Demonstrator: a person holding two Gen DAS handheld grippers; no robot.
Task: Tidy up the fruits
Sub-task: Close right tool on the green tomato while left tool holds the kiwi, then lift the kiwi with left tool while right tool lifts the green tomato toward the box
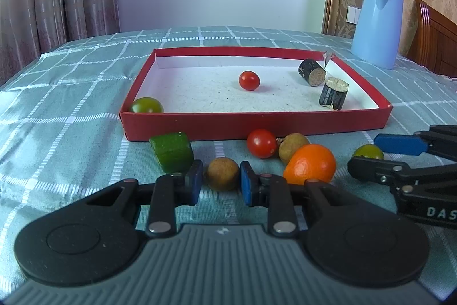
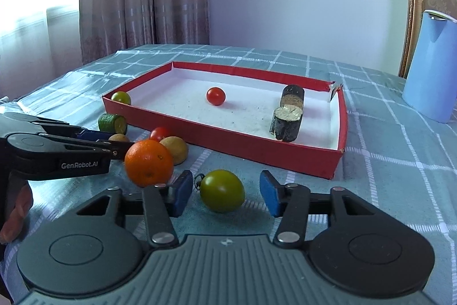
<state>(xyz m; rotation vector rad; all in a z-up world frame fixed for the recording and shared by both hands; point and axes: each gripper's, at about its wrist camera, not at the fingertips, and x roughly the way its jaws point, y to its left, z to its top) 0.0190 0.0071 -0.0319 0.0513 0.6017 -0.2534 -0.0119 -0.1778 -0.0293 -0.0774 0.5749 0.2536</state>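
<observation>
A red tray (image 1: 257,123) (image 2: 228,140) holds a red tomato (image 1: 249,80) (image 2: 216,96), a green tomato (image 1: 146,105) (image 2: 121,98) and two dark cylinders (image 1: 333,93) (image 2: 287,124). In front of it lie a green chunk (image 1: 172,152), a red tomato (image 1: 261,143), a brown ball (image 1: 293,147), an orange (image 1: 310,164) (image 2: 149,163). My left gripper (image 1: 222,181) is open around a brown ball (image 1: 222,173), pads close to it, not visibly touching. My right gripper (image 2: 225,192) is open around a green tomato (image 2: 222,190) (image 1: 368,152).
A blue kettle (image 1: 377,25) (image 2: 431,65) stands at the back right on the teal checked cloth (image 1: 71,133). A wooden chair (image 1: 434,45) is behind it. Curtains hang at the back left.
</observation>
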